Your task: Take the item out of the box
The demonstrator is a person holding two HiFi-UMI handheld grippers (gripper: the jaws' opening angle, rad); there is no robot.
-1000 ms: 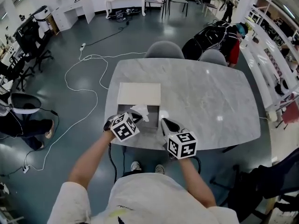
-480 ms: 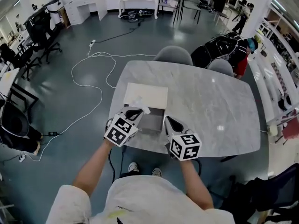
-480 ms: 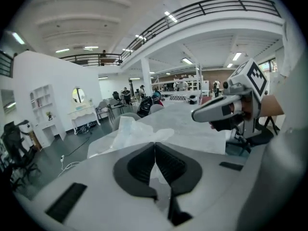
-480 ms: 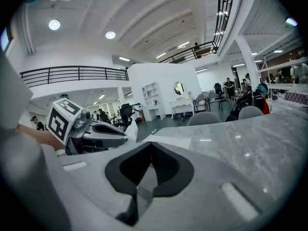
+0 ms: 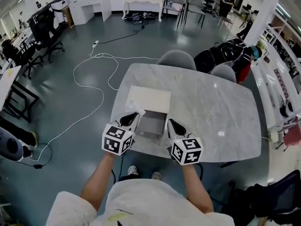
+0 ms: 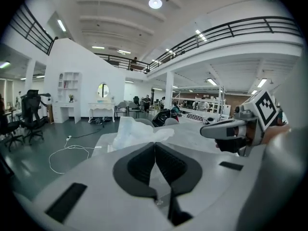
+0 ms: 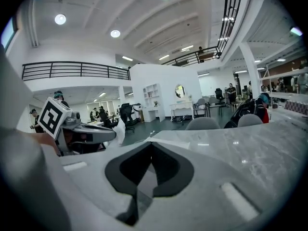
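An open box (image 5: 152,124) with a grey inside sits near the front edge of the marble table (image 5: 211,102), its white lid (image 5: 149,99) laid back behind it. My left gripper (image 5: 135,115) is at the box's left rim, shut on a crumpled white wrapped item (image 5: 140,111). In the left gripper view that white item (image 6: 137,131) bunches up just past the closed left gripper (image 6: 155,144). My right gripper (image 5: 170,123) is at the box's right side, and its jaws are shut with nothing in them (image 7: 150,144). The right gripper view also shows the item (image 7: 119,129).
Two grey chairs (image 5: 176,59) (image 5: 225,72) stand at the table's far side, with black bags (image 5: 225,53) behind them. A white cable (image 5: 89,74) loops over the floor on the left. The table's right half is bare marble.
My left gripper has drawn back toward me and to the box's left rim, with the white item still in it. The right gripper stays beside the box. The head view has shifted.
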